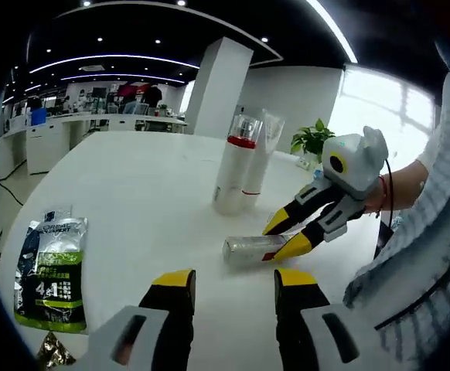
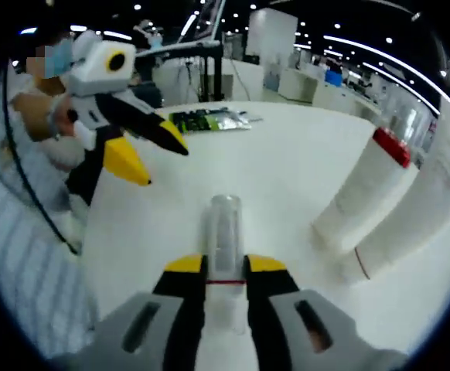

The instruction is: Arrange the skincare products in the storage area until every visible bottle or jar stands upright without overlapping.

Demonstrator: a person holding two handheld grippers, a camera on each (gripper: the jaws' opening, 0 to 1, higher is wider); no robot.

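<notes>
Left gripper view: left gripper (image 1: 233, 282) hovers low over the white table (image 1: 132, 201), jaws apart, nothing held. Right gripper (image 1: 285, 236) pinches the lying bottle (image 1: 252, 249).

Right gripper view: right gripper (image 2: 225, 267) clamped on the bottle (image 2: 225, 232), its long axis pointing away along the jaws; two upright bottles (image 2: 364, 202) stand right.

Left claw (image 1: 233, 287) agape, right claw (image 2: 226, 272) clamped.

Grey claw (image 1: 233, 280) bodies with black fingers tipped yellow; striped sleeve (image 1: 434, 193); red wristband (image 1: 383, 193); black cable (image 1: 390, 202).
</notes>
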